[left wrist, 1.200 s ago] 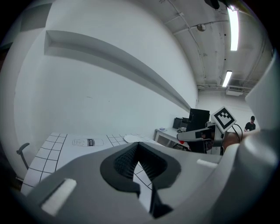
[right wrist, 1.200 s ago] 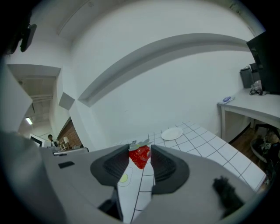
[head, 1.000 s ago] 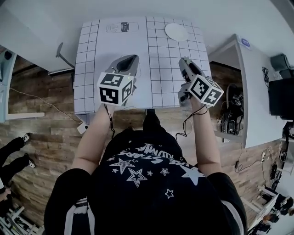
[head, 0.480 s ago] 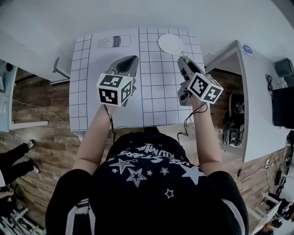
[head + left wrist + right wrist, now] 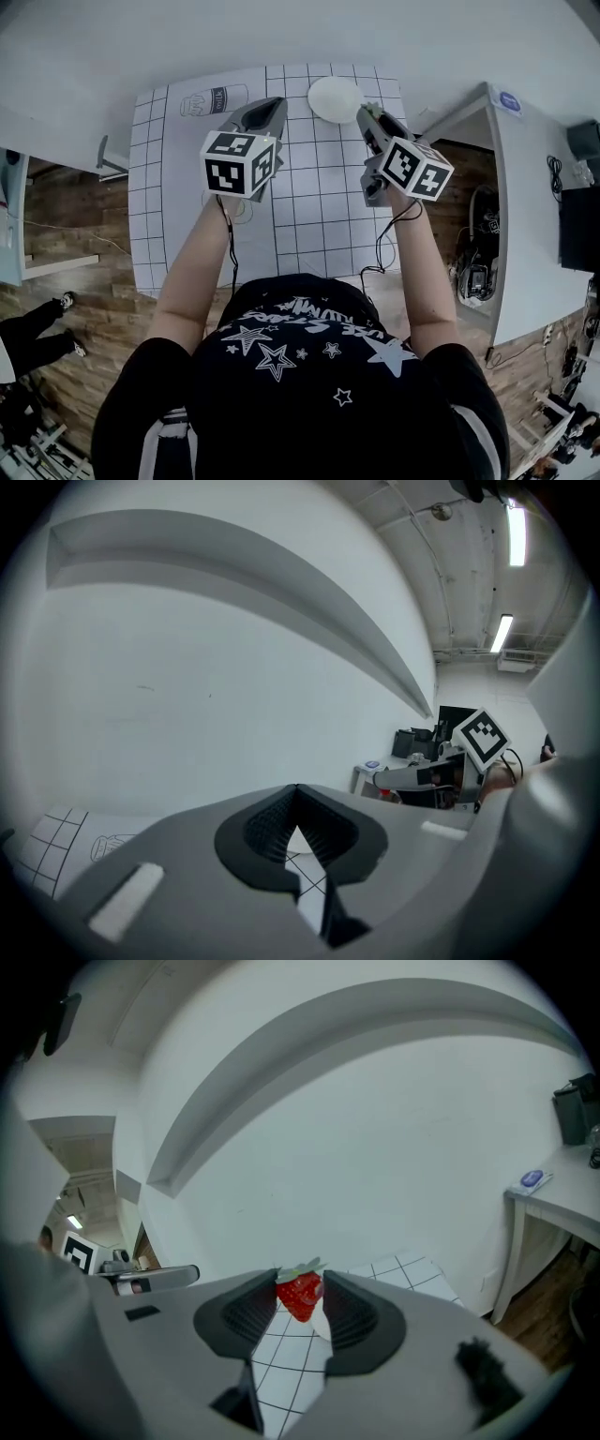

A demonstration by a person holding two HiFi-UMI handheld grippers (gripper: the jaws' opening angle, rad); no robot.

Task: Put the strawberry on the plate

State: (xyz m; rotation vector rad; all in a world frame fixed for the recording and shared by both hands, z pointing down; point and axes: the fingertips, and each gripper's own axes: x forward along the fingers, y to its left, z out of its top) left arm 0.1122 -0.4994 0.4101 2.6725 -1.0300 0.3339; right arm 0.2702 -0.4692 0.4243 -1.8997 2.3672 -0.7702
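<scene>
From my remote seat, the small red strawberry with green leaves (image 5: 300,1296) sits clenched between the two black ribbed pads of the right gripper (image 5: 302,1299), nipped at its sides with the leafy top upward and its tip pointing down toward the white worktop printed with a grid of squares (image 5: 309,206). In the head view the right gripper (image 5: 362,111) is held out over the far right corner of that worktop, its nose just beside the right rim of the round white plate (image 5: 335,97), which lies at the far edge. In the right gripper view a pale oval below the fruit looks like that plate, though I can't say for sure that the strawberry hangs directly above it; it is clear of the surface in any case. The left gripper (image 5: 297,801) has its jaws pressed together at the tips, with nothing between them (only a sliver of grid shows through the gap behind the pads). In the head view the left gripper (image 5: 274,103) reaches toward the far edge too, just left of the plate and near the printed outline of a can (image 5: 216,98) at the far left corner. Each gripper's marker cube faces my head camera, and both forearms stretch over the near edge.
</scene>
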